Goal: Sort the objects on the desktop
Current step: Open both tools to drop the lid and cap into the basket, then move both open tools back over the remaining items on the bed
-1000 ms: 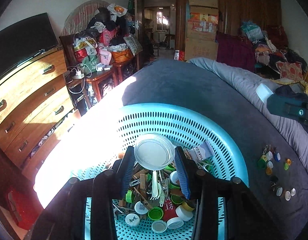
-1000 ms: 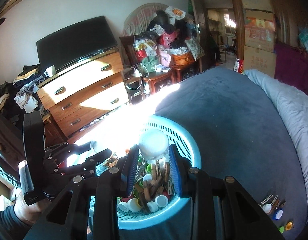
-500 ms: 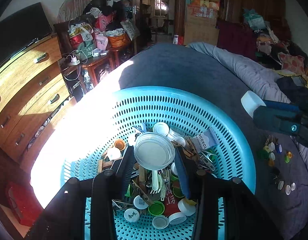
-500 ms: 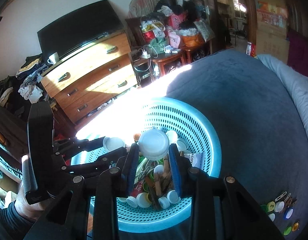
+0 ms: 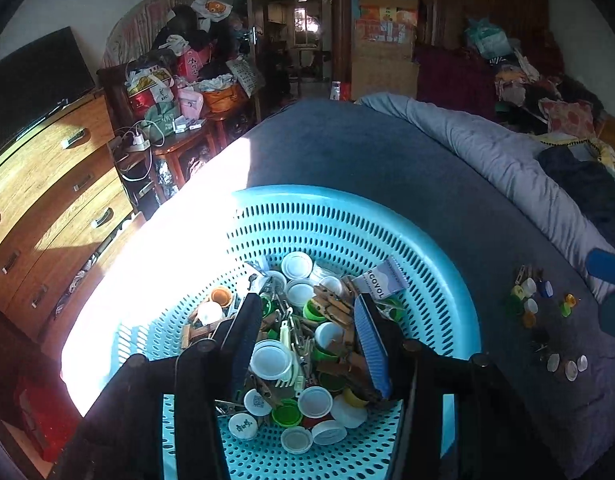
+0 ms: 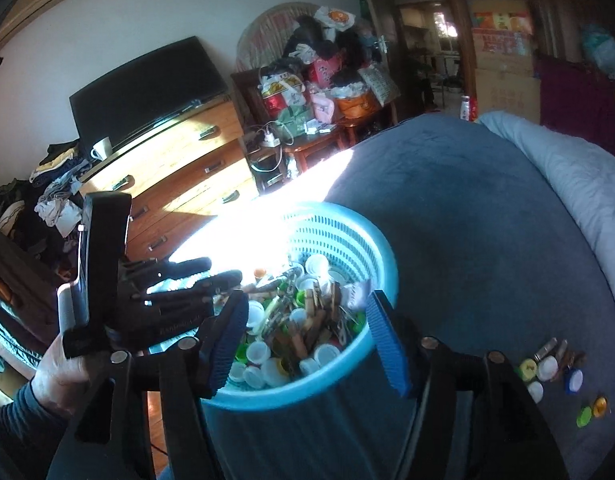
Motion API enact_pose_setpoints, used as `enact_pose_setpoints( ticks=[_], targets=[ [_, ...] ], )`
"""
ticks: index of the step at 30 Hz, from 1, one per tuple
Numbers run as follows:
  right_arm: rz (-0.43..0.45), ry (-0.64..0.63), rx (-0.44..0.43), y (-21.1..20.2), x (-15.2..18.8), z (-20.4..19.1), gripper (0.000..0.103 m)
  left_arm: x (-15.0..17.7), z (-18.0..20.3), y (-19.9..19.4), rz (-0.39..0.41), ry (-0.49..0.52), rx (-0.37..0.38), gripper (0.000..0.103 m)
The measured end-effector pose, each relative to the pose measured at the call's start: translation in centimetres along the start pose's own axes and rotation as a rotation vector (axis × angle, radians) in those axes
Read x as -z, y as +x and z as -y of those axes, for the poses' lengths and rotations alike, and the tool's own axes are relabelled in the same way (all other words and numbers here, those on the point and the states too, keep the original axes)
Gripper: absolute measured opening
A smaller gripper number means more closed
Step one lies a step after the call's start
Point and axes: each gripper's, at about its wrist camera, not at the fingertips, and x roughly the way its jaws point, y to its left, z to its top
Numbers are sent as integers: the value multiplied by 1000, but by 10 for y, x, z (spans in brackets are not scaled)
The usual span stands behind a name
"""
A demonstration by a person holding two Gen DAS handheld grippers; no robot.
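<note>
A light blue perforated basket [image 5: 447,272] [image 6: 371,240] stands on a dark blue blanket, filled with white and green bottle caps, wooden clothespins and metal clips. My left gripper [image 5: 307,300] hangs over the pile with its jaws opening and nothing pressed between them. A white lid [image 5: 271,360] lies loose on the pile beside its left finger. My right gripper [image 6: 307,298] is above the basket's near rim, its jaws opening wide and empty. In the right wrist view a hand [image 6: 59,368] holds the left gripper [image 6: 179,292] at the basket's left side.
Several sorted caps and clips [image 5: 535,304] [image 6: 555,372] lie on the blanket right of the basket. A grey quilt [image 5: 487,152] runs along the far right. A wooden dresser [image 6: 179,176] with a TV stands to the left, past the bed's edge.
Both grippers have opened. The big white lid has left the left jaws and a white lid lies on the pile. The white cap is gone from the right jaws, which shifted over the basket.
</note>
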Motion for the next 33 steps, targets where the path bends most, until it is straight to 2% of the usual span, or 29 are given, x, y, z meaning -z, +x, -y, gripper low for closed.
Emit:
enact_pose_setpoints(
  ticks=[4, 6, 7, 11, 17, 21, 33],
  targets=[
    [38, 69, 108, -69, 59, 30, 72, -1, 46, -13, 29, 74, 63, 56],
    [58, 129, 175, -104, 93, 43, 86, -3, 73, -18, 39, 121, 95, 58],
    [64, 159, 199, -117, 106, 47, 88, -3, 86, -19, 35, 137, 113, 58],
    [62, 300, 276, -166, 169, 70, 89, -1, 137, -22, 41, 208, 161, 58],
    [43, 446, 316, -205, 231, 98, 89, 7, 198, -30, 38, 282, 218, 58],
    [52, 486, 314, -217, 246, 112, 89, 11, 225, -40, 37, 319, 216, 58],
    [115, 486, 299, -242, 258, 133, 93, 32, 283, -32, -21, 413, 218, 58]
  ],
)
